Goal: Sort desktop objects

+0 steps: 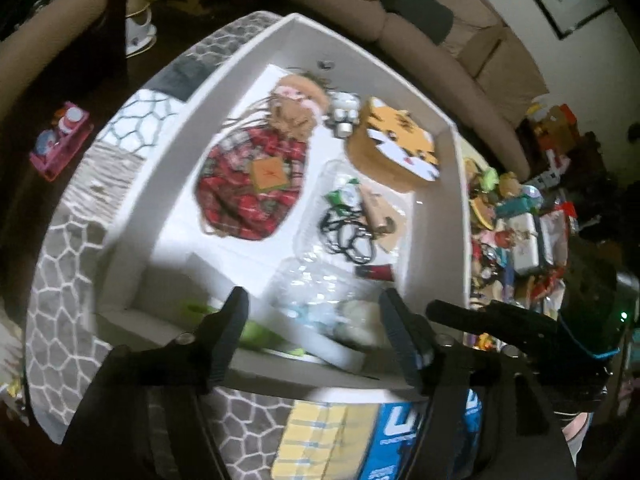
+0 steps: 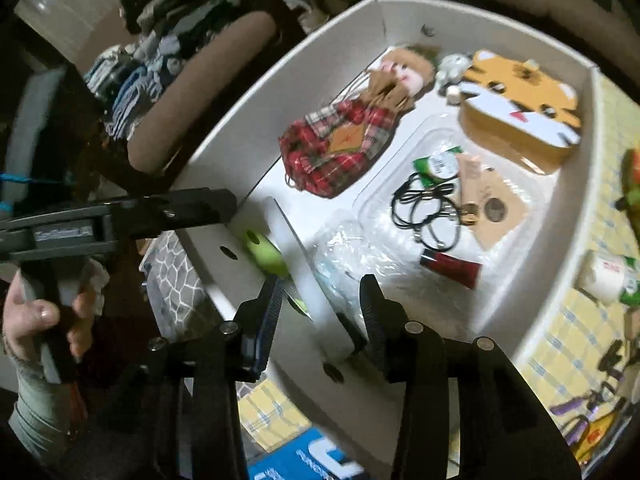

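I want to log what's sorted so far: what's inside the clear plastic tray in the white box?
The clear plastic tray holds coiled black cords, a green-and-white round item, brown card pieces and a dark red stick. Anything beneath the cards is hidden.

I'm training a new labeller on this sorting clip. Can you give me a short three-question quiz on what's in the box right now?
1. True or false: the tiger-face case stands outside the white box.
2. What lies nearest the black cords: A the red stick, B the doll?
3. Fill in: the left gripper's jaws are ___.

Key: 1 false; 2 A; 3 open
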Tool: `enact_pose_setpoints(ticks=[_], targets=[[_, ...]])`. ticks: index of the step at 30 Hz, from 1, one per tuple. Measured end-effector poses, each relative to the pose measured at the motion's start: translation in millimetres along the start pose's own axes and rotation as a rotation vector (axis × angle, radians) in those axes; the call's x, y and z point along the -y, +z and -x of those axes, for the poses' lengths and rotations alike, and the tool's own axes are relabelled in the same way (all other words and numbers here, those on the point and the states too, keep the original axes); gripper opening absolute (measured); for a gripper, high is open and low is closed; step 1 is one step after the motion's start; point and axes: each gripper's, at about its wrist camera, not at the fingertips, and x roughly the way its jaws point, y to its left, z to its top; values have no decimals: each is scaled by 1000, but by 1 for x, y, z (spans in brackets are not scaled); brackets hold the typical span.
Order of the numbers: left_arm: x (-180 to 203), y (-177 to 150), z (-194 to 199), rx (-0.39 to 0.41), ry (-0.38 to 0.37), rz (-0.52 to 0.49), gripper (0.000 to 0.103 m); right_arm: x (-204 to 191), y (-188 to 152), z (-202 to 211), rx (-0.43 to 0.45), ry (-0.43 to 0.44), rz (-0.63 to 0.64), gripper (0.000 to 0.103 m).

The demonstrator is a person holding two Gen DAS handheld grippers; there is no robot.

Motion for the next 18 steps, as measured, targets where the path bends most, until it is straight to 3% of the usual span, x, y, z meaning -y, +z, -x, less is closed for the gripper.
enact_pose_setpoints(ticks=[2, 4, 6, 8, 10, 12, 18], targets=[[10, -4, 3, 18, -7, -28, 85, 1, -13, 25, 37, -34, 25, 45], [27, -9, 7, 35, -22, -67, 89, 5, -23, 47, 70, -66, 40, 64], [42, -14, 7, 43, -28, -92, 97, 10, -37, 73, 98, -86, 45, 73], [63, -21, 5, 46, -31, -126, 97, 17, -49, 93, 116, -105, 32, 80], [86, -29, -1, 37, 2, -173, 103, 26, -62, 110, 125, -120, 13, 96], [103, -39, -4, 37, 40, -208, 103, 36, -76, 125, 140, -153, -7, 103], [148, -74, -16, 24, 85, -297, 103, 77, -121, 162, 209, -176, -120, 103]])
